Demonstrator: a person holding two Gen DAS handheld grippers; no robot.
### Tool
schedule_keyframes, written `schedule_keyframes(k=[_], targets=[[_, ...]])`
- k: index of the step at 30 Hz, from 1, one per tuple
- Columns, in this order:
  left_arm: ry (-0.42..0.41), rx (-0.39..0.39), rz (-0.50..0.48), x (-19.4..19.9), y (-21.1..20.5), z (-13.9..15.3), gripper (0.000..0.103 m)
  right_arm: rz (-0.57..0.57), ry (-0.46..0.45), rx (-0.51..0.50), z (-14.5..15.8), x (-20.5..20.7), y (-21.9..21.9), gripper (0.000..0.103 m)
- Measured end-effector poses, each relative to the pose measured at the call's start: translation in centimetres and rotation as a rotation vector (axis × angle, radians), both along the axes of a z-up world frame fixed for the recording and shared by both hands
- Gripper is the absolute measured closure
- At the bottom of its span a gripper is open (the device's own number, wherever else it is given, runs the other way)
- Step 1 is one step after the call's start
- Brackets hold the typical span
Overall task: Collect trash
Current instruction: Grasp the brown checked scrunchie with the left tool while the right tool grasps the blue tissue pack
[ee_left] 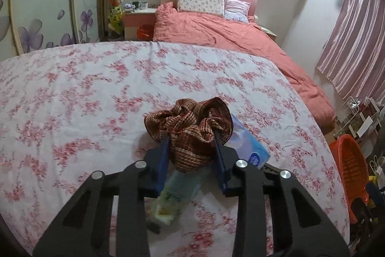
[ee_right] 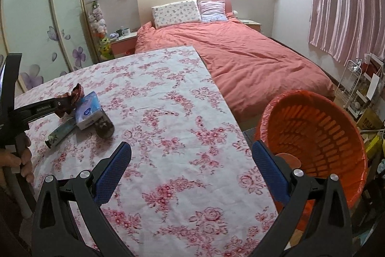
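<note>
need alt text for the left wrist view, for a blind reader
The left hand-held gripper is shut on a crumpled brown patterned cloth on a floral tablecloth. A blue tissue pack lies just right of it, with a pink bed behind.

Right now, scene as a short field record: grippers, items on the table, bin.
left gripper: shut on crumpled brown patterned cloth
right gripper: open, nothing between the fingers, above floral tablecloth
beside cloth: blue tissue pack, green tube, dark cylindrical item
orange slatted plastic basket: off the table's right edge, lined with orange bag
background: bed with coral duvet
</note>
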State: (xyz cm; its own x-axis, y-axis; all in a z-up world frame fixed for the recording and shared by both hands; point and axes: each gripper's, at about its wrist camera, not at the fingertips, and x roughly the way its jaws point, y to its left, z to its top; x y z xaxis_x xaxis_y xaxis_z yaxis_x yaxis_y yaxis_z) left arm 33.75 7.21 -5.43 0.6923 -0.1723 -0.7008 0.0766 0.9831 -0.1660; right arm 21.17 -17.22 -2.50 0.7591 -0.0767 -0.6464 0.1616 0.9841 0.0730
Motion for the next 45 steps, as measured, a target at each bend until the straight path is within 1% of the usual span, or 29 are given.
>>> schedule_keyframes(k=[3,9,19,22,25,31,33,35,36,38,39,41,45], targets=[[-0.031,0.014,0.015,-0.9,1.1,0.6,0.071,0.015,-0.003,0.000,0.2,0.1,0.8,0.004],[-0.067,0.036,0.041,-3.5,4.3,1.5,0.071,0.068,-0.008,0.002,0.7,0.9,3.2,0.004],[-0.067,0.020,0.121,-7.0,10.7,1.6,0.071,0.220,-0.020,-0.027,0.5,5.3,10.0,0.004],[-0.074,0.018,0.133,-7.4,11.7,1.9,0.071,0.251,-0.014,-0.034,0.0,7.1,11.4,0.004],[-0.078,0.010,0.138,-7.6,12.4,2.0,0.071,0.272,0.016,-0.020,-0.6,9.1,12.5,0.004],[-0.072,0.002,0.132,-7.4,13.0,1.6,0.071,0.289,0.062,-0.046,-1.5,11.1,13.9,0.004],[-0.065,-0.002,0.130,-7.2,12.9,1.4,0.071,0.295,0.078,-0.065,-2.0,11.5,14.3,0.009],[-0.061,-0.004,0.128,-7.1,12.9,1.1,0.071,0.300,0.108,-0.079,-2.5,12.0,14.6,0.017],[-0.058,-0.004,0.126,-6.9,12.8,1.0,0.071,0.301,0.118,-0.080,-2.8,12.1,14.6,0.019],[-0.053,-0.006,0.124,-6.7,12.7,0.8,0.071,0.306,0.142,-0.069,-3.2,12.4,14.6,0.028],[-0.050,-0.007,0.123,-6.7,12.6,0.6,0.071,0.309,0.153,-0.065,-3.4,12.5,14.6,0.031],[-0.046,-0.008,0.120,-6.6,12.4,0.4,0.071,0.322,0.162,-0.049,-3.4,12.7,14.6,0.043],[-0.045,-0.010,0.116,-6.6,12.1,0.4,0.071,0.329,0.153,-0.050,-3.3,12.3,14.7,0.046]])
